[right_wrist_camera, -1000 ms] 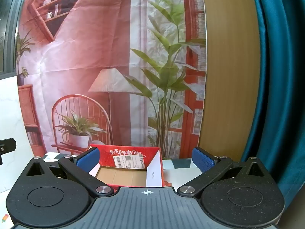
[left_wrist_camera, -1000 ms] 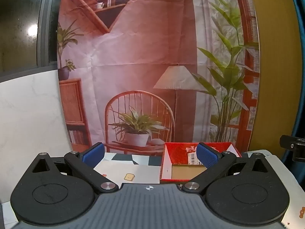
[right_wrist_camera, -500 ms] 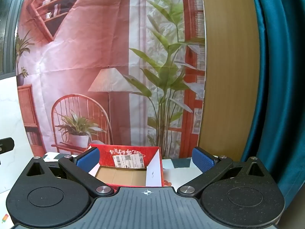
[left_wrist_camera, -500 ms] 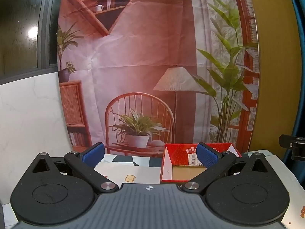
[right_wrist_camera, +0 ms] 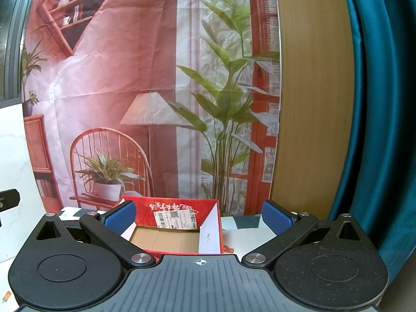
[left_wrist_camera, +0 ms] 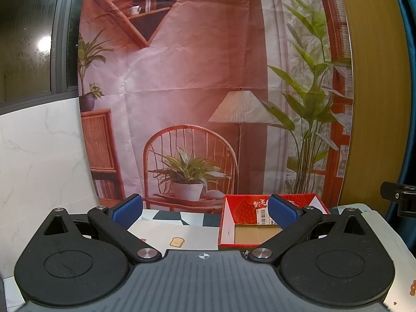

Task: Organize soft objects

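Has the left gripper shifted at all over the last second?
Barely. In the left wrist view the red box and the backdrop's printed chair sit at almost the same spots, so the left gripper is essentially holding position, jaws open.

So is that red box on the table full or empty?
Empty, as far as shown: the red box is open-topped, and its bare brown cardboard floor shows in both views. The near corners are hidden behind the tools.

box (right_wrist_camera: pixel 179 209) red, brown floor | fingers (right_wrist_camera: pixel 275 218) blue | curtain (right_wrist_camera: pixel 377 119) teal
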`<action>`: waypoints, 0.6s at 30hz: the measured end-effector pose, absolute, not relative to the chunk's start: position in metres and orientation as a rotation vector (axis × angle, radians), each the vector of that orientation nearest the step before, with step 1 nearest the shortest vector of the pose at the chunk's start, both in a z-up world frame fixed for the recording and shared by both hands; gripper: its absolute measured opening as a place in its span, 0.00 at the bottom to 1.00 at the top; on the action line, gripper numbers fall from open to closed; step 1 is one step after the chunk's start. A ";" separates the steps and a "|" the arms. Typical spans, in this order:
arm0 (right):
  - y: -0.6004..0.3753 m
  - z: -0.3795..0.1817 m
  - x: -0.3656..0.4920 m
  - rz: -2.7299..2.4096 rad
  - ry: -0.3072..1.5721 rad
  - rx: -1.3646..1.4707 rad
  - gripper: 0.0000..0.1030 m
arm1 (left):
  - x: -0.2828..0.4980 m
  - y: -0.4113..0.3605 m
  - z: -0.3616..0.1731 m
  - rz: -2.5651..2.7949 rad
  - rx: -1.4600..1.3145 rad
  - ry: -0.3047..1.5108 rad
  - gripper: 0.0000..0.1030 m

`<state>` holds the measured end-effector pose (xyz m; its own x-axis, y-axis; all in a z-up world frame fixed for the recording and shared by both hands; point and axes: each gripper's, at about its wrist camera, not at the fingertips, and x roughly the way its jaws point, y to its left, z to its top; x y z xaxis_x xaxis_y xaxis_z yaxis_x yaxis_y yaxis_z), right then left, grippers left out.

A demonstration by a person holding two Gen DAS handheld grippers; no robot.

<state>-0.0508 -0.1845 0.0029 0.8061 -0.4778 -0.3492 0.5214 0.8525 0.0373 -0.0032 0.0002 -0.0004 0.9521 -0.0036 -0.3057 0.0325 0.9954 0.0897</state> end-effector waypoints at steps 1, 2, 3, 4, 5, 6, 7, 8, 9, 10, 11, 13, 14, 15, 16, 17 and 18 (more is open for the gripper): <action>-0.184 0.004 -0.051 -0.536 0.338 0.134 1.00 | -0.003 0.000 -0.001 -0.019 0.095 0.311 1.00; -0.184 0.004 -0.052 -0.536 0.338 0.134 1.00 | -0.003 0.000 0.000 -0.019 0.095 0.311 1.00; -0.184 0.004 -0.052 -0.536 0.338 0.135 1.00 | -0.003 0.000 -0.001 -0.019 0.095 0.311 1.00; -0.184 0.004 -0.051 -0.536 0.338 0.134 1.00 | -0.003 0.000 0.000 -0.019 0.094 0.311 1.00; -0.184 0.004 -0.051 -0.536 0.338 0.134 1.00 | -0.003 0.000 -0.001 -0.019 0.095 0.310 1.00; -0.184 0.005 -0.051 -0.536 0.338 0.134 1.00 | -0.003 0.000 -0.001 -0.018 0.095 0.310 1.00; -0.184 0.005 -0.051 -0.536 0.338 0.134 1.00 | -0.003 0.000 -0.001 -0.019 0.096 0.310 1.00; -0.184 0.005 -0.051 -0.536 0.338 0.134 1.00 | -0.003 0.000 -0.001 -0.019 0.096 0.311 1.00; -0.184 0.005 -0.051 -0.536 0.338 0.134 1.00 | -0.003 0.000 -0.001 -0.019 0.095 0.311 1.00; -0.183 0.005 -0.051 -0.536 0.338 0.134 1.00 | -0.003 0.000 -0.001 -0.019 0.095 0.310 1.00; -0.183 0.005 -0.051 -0.536 0.338 0.134 1.00 | -0.003 0.000 -0.001 -0.018 0.095 0.310 1.00; -0.183 0.005 -0.051 -0.536 0.338 0.134 1.00 | -0.003 0.000 -0.001 -0.019 0.095 0.310 1.00; -0.183 0.005 -0.051 -0.536 0.338 0.134 1.00 | -0.003 0.000 -0.001 -0.019 0.095 0.310 1.00; -0.183 0.005 -0.052 -0.536 0.337 0.134 1.00 | -0.003 0.000 -0.001 -0.019 0.095 0.310 1.00; -0.183 0.005 -0.052 -0.536 0.337 0.134 1.00 | -0.003 -0.001 -0.001 -0.019 0.095 0.310 1.00; -0.183 0.005 -0.051 -0.537 0.337 0.134 1.00 | -0.003 -0.001 -0.001 -0.019 0.096 0.310 1.00; -0.183 0.004 -0.052 -0.537 0.337 0.134 1.00 | -0.003 0.000 -0.001 -0.018 0.095 0.310 1.00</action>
